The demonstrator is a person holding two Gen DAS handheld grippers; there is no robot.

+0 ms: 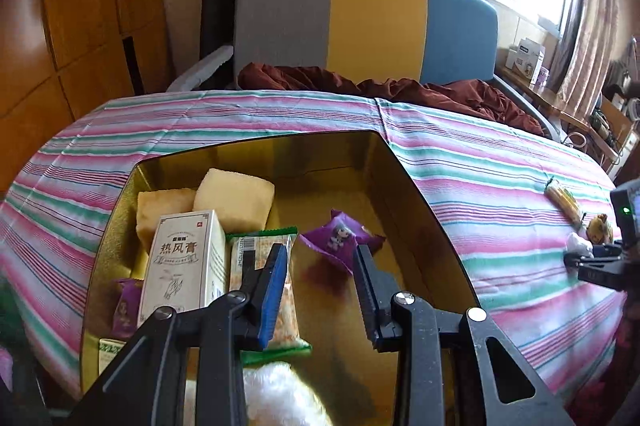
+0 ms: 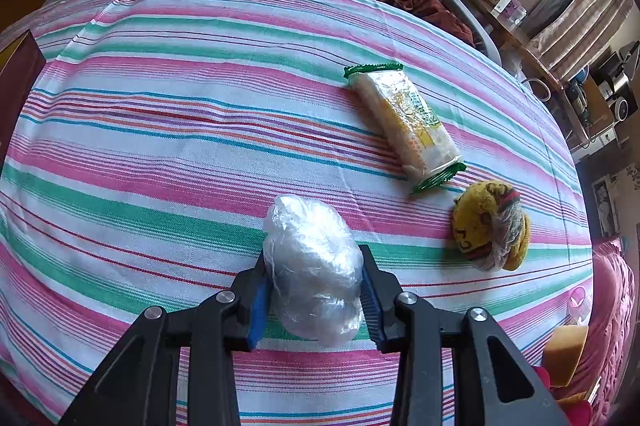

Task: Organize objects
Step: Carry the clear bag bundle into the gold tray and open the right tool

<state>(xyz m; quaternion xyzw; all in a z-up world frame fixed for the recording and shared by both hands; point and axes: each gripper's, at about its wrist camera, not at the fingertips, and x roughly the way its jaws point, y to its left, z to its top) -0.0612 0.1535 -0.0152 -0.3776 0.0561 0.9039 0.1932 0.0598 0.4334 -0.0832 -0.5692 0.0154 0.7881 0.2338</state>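
Observation:
A gold tin box [image 1: 404,182] stands on the striped cloth [image 2: 160,114]. It holds two yellow sponge blocks [image 1: 234,198], a white carton [image 1: 184,258], a green-edged snack pack [image 1: 260,246] and a purple packet [image 1: 336,236]. My left gripper [image 1: 321,250] hovers over the tin, jaws apart, with nothing pressed between them. The purple packet lies just past its tips. My right gripper [image 2: 313,254] is shut on a clear-wrapped white bundle [image 2: 312,278] resting on the cloth. Beyond it lie a second snack pack [image 2: 404,124] and a yellow knitted item [image 2: 490,226].
A grey, yellow and blue chair back [image 1: 360,22] and a maroon cloth [image 1: 400,90] sit behind the table. A yellow sponge [image 2: 566,350] lies off the right edge. A second purple packet [image 1: 126,306] and something white and fluffy [image 1: 280,394] sit at the tin's near end.

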